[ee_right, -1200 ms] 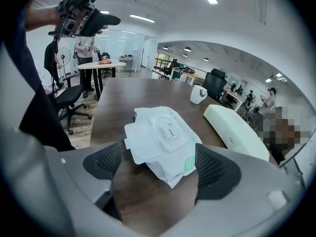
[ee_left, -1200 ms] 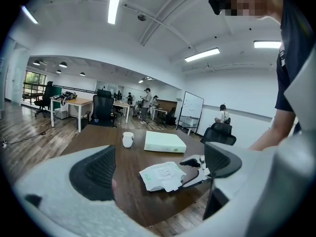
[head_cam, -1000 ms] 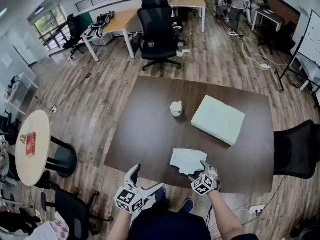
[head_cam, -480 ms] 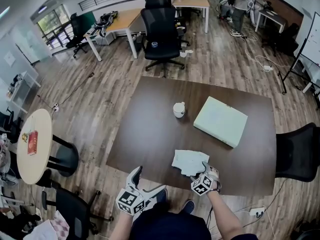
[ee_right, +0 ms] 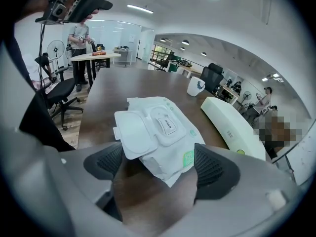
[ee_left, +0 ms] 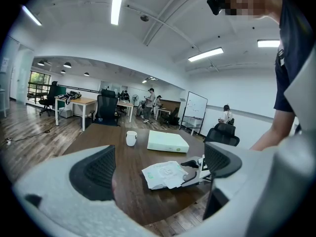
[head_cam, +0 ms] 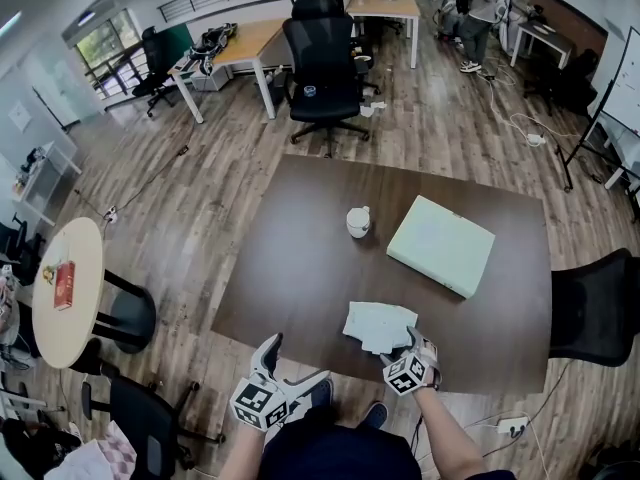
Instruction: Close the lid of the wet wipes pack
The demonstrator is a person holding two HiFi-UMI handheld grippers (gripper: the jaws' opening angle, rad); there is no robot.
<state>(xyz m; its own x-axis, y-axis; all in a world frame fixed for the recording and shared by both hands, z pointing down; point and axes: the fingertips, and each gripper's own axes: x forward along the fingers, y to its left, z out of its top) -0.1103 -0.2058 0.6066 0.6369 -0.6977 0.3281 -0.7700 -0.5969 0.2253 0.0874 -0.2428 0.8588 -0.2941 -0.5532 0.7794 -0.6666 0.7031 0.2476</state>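
The white wet wipes pack lies flat near the table's front edge. Its round-cornered lid is flipped open toward the left, beside the label opening. My right gripper points down at the pack's near end. Its jaws have just been closing a little and stand open on either side of the pack's near corner, with the pads off it. My left gripper hangs open and empty off the table's front edge, left of the pack, and its view also shows the right gripper.
A white cup and a pale green flat box sit farther back on the dark brown table. A black office chair stands at the table's right side and another beyond its far edge.
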